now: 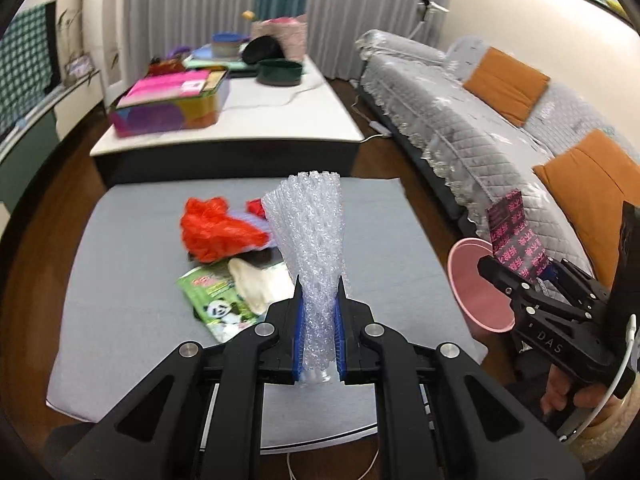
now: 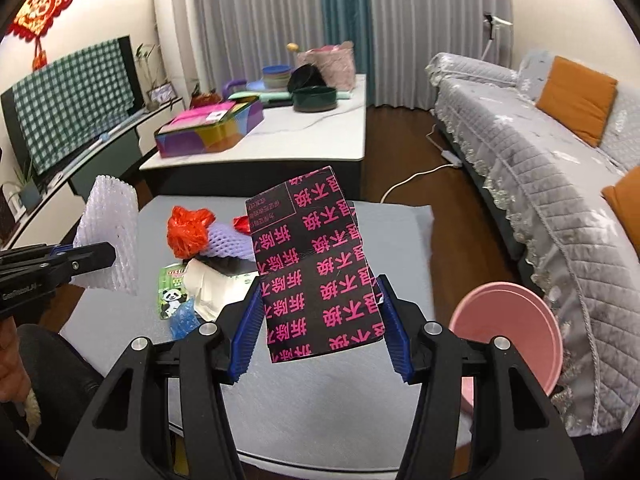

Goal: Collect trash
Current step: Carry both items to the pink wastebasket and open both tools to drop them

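Because both pieces of trash are already lifted clear of the worktop [image 1: 120, 280], each sits pinched at its lower end so the bulk stands free above the tongs. The foam net [image 1: 314, 240] fans upward from the left tongs [image 1: 319, 332], whose blue pads are nearly closed and squeeze its narrow base. The black wrapper [image 2: 320, 268] with pink print is gripped at its two side edges by the right tongs [image 2: 320, 332], held about half open around its width. It leans slightly left, well above the grey surface.

The pink bin [image 2: 508, 332] stands on the floor beside the worktop, between it and the sofa [image 2: 520, 160] — lower right of the right tongs, and probably where both loads are meant to go. More trash remains on the worktop: a red bag [image 1: 212, 228], a panda packet [image 1: 220, 304], crumpled tissue [image 1: 260, 284].

Both tongs point forward and downward, side by side — the right one, with a hand [image 1: 568, 392] on its grip, is nearer the bin.
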The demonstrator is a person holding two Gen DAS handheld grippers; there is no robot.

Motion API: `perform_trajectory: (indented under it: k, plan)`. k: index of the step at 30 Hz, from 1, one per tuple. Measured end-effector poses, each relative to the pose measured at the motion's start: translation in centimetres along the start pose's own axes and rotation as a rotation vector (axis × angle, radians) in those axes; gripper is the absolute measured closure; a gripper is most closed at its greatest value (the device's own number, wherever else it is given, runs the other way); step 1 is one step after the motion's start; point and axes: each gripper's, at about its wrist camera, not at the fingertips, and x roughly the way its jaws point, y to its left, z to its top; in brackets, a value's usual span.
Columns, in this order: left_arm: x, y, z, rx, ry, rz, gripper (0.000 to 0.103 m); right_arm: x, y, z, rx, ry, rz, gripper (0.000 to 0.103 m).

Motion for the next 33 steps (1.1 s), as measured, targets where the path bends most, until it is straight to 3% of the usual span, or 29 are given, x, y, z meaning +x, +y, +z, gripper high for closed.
perform_trajectory:
  k: [8,14,19,25,33]
  plan:
    - [1.8,-5.8,1.4,0.102,0.017,-0.029,0.091,-1.5,-5.2,-0.7,0.075,-0.025,-0.045,0.048]
    - [6.2,-12.6,3.9,0.209,0.063,-0.085,0.091,-0.6,-11.9,0.0,0.208,-0.019,-0.134,0.048]
    - [11.2,-19.3,5.5,0.291,0.120,-0.173,0.091,0.1,-18.3,-0.2,0.306,-0.046,-0.256,0.048]
    - [16.4,-26.4,5.9,0.367,0.189,-0.211,0.091,2.2,-25.1,-1.9,0.424,0.000,-0.322,0.048]
    - [21.0,-31.6,4.9,0.404,0.270,-0.243,0.091,3.7,-30.1,-4.0,0.519,0.059,-0.354,0.050]
